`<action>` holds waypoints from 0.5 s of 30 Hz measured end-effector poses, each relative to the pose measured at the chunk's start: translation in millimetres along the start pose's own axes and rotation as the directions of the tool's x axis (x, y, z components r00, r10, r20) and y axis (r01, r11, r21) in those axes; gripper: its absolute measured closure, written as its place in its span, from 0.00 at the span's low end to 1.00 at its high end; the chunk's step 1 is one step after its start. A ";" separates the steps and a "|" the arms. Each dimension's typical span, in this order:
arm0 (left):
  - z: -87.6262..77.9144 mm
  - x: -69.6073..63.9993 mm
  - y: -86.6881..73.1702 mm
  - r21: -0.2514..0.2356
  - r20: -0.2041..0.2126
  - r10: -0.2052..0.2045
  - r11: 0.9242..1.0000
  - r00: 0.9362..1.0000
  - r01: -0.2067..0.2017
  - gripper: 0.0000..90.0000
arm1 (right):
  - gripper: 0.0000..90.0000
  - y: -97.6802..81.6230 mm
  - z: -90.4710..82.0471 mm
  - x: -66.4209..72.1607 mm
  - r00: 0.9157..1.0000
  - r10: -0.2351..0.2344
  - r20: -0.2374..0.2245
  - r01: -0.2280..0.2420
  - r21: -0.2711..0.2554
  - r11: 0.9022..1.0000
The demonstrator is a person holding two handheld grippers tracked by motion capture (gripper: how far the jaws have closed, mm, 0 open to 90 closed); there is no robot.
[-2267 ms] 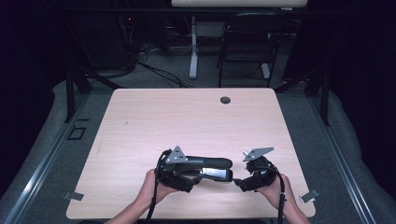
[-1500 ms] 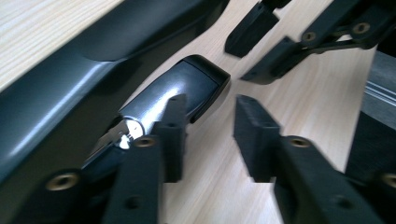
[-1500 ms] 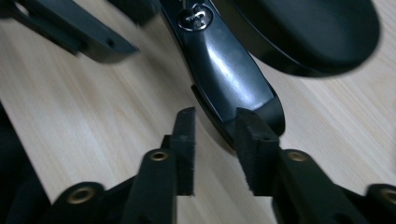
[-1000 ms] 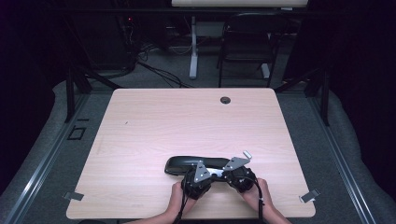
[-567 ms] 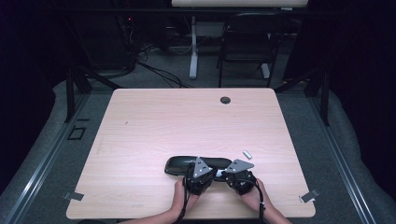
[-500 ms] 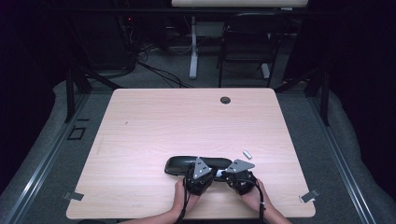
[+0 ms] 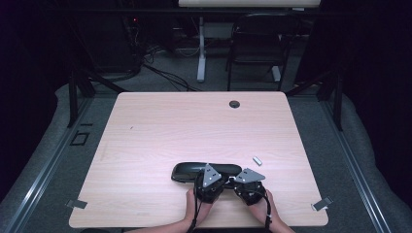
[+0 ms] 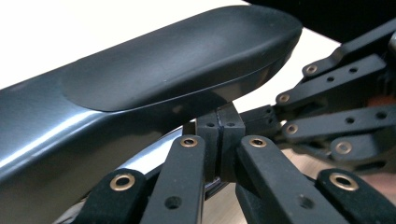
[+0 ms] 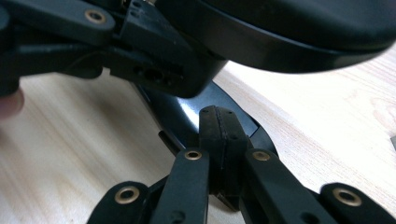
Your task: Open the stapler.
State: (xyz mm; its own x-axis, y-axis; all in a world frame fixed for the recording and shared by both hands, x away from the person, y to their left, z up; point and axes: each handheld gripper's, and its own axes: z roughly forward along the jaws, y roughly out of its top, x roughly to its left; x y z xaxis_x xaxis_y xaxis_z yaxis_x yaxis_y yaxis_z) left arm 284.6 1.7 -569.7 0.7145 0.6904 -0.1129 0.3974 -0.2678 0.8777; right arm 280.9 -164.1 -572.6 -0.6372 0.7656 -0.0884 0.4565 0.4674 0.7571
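A long black glasses case (image 7: pixel 188 171) lies near the table's front edge. Both hands sit side by side just in front of it. My left gripper (image 7: pixel 213 177) and right gripper (image 7: pixel 241 180) point at the case's right end. In the left gripper view the pads (image 8: pixel 219 126) are pressed together right under the case's dark curved shell (image 8: pixel 163 79). In the right gripper view the right gripper (image 9: pixel 217 127) is also shut, its pads together against a glossy black part of the case (image 9: pixel 194 108). Whether either pinches a thin edge is unclear.
A small white piece (image 7: pixel 256 159) lies on the light wooden table (image 7: pixel 170 131) right of the case. A dark grommet (image 7: pixel 234 104) sits near the far edge. Clamps hold the front corners. A chair and cables stand beyond the table.
Since the earliest frame both hands have come together at the case's right end, the left moving right and the right moving left. Over the last second nothing has visibly moved.
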 end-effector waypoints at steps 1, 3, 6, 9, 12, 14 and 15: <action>0.0 0.0 0.0 0.000 0.000 0.000 1.000 1.000 0.000 1.00 | 1.00 0.0 0.0 0.0 1.000 0.000 0.000 0.000 0.000 1.000; 1.9 -2.6 0.3 -0.003 -0.010 -0.015 1.000 1.000 0.015 1.00 | 1.00 -1.9 0.8 0.8 1.000 0.015 0.012 -0.015 -0.017 1.000; 3.0 -2.0 0.1 -0.008 -0.025 -0.023 1.000 0.999 0.023 1.00 | 1.00 -3.1 1.3 0.8 0.999 0.029 0.013 -0.029 -0.029 0.999; -0.2 1.7 5.2 -0.041 -0.044 -0.020 0.999 0.999 0.018 1.00 | 1.00 -5.8 1.4 0.4 0.999 0.045 0.014 -0.044 -0.050 0.998; -2.2 1.3 8.1 -0.059 -0.050 -0.005 0.998 0.999 0.002 1.00 | 1.00 -5.8 1.5 -0.1 0.999 0.045 0.011 -0.045 -0.052 0.998; -2.4 1.4 8.3 -0.057 -0.049 0.002 0.998 0.999 -0.005 1.00 | 1.00 -5.1 1.7 -0.2 0.999 0.046 0.009 -0.046 -0.047 0.998; -4.2 2.2 9.5 -0.069 -0.050 0.001 0.998 0.999 -0.005 1.00 | 1.00 -5.0 1.6 -0.2 0.999 0.045 0.010 -0.044 -0.045 0.998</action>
State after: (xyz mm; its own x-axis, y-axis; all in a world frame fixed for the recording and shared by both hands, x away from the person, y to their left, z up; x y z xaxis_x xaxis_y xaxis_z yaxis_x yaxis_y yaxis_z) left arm 287.5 3.4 -559.6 0.6852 0.7230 -0.0883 0.3537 -0.2243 0.9081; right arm 279.7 -165.9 -577.4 -0.6101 0.7900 -0.0606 0.4560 0.4126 0.7885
